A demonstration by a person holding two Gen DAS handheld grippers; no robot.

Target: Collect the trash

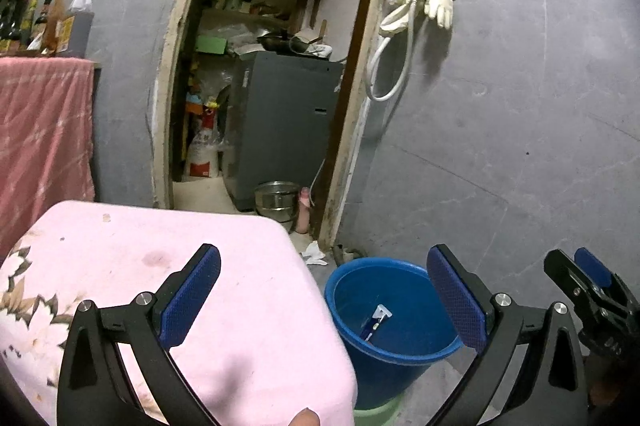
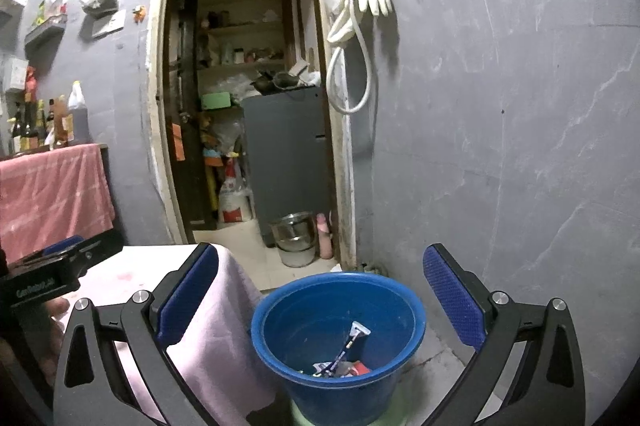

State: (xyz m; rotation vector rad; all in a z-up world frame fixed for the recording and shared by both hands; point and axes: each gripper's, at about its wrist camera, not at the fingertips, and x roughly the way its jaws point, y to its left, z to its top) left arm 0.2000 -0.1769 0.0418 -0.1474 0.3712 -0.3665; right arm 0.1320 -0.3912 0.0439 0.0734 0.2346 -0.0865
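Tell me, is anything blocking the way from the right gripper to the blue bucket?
Nothing visible does. The open, empty right gripper looks straight at the round blue plastic bucket, whose mouth is uncovered. The pink cloth-covered table stands beside it, off to the left.

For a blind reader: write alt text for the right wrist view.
The right gripper, fingers spread and empty, points at a blue bucket holding wrappers. A pink-covered table stands left; beyond, a doorway opens onto a storeroom.
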